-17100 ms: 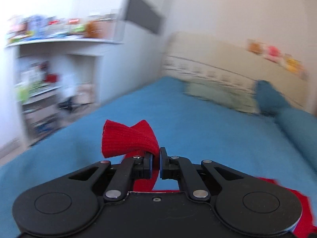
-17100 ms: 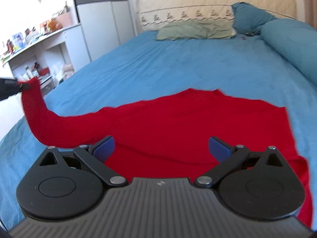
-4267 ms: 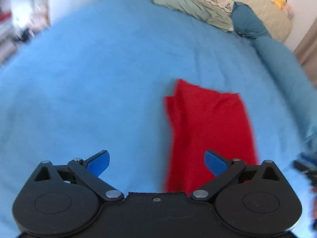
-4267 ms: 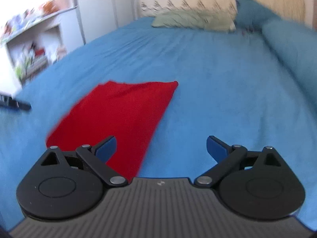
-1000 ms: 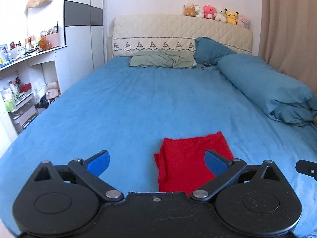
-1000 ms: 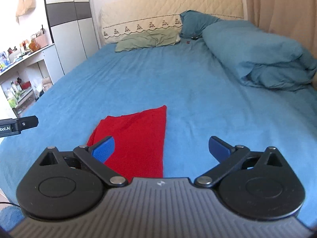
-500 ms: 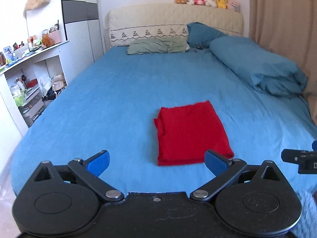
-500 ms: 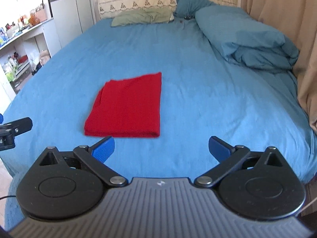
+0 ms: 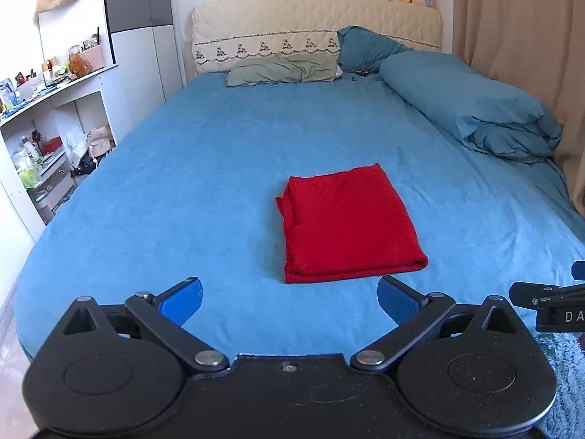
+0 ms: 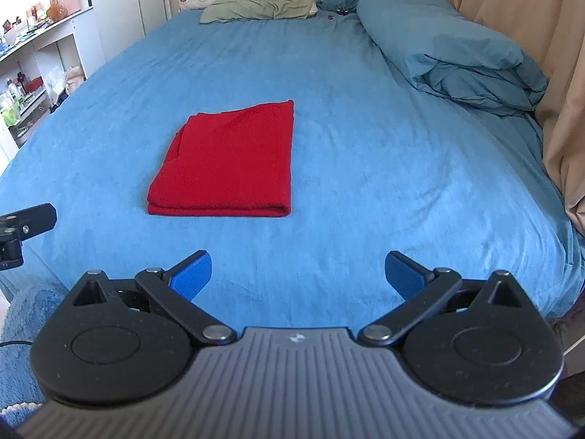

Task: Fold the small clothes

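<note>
A red knit garment (image 9: 347, 223) lies folded into a neat rectangle on the blue bed (image 9: 190, 168); it also shows in the right wrist view (image 10: 230, 161). My left gripper (image 9: 289, 298) is open and empty, held back near the bed's foot edge, apart from the garment. My right gripper (image 10: 298, 272) is open and empty too, back from the garment and to its right. Each gripper's tip shows at the edge of the other's view.
A folded blue duvet (image 9: 471, 109) lies along the bed's right side, with pillows (image 9: 285, 67) at the headboard. White shelves (image 9: 47, 135) with clutter stand on the left, a beige curtain (image 10: 563, 73) on the right. A blue rug (image 10: 25, 314) lies at the bed's foot.
Both grippers have drawn back from the bed and away from the folded garment, which now sits farther off in both views. The garment itself has not moved.
</note>
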A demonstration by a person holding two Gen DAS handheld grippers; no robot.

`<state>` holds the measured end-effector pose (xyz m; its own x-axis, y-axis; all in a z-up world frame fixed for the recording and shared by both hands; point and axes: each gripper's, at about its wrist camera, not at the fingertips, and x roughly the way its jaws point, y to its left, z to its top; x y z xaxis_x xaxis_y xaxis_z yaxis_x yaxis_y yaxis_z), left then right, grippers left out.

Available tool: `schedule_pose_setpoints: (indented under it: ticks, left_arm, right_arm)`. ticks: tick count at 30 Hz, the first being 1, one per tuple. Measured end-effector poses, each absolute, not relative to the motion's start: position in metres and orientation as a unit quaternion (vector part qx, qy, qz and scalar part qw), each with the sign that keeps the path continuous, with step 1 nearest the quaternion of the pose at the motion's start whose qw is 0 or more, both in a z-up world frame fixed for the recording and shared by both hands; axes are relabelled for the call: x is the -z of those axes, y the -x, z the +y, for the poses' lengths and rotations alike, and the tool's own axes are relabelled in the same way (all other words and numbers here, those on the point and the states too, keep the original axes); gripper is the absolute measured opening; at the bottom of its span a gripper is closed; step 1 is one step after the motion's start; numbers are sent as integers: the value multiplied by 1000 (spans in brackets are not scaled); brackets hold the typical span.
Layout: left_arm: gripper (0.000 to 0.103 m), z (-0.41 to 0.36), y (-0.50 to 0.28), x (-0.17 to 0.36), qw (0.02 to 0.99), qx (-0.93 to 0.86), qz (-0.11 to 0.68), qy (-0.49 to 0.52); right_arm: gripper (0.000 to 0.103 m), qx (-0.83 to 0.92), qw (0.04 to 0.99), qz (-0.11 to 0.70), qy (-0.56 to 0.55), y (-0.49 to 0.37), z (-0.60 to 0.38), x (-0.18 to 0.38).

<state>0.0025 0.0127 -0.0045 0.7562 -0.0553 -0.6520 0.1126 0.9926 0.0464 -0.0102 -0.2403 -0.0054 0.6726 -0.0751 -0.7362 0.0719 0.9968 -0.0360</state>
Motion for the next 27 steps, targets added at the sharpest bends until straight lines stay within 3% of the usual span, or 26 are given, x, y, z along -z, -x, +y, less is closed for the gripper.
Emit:
schedule_pose_setpoints:
  ticks: [27]
  left_arm:
    - [103, 10, 0, 2, 937, 40, 344, -47]
  right_arm:
    - [103, 43, 912, 408, -9, 8, -240, 8]
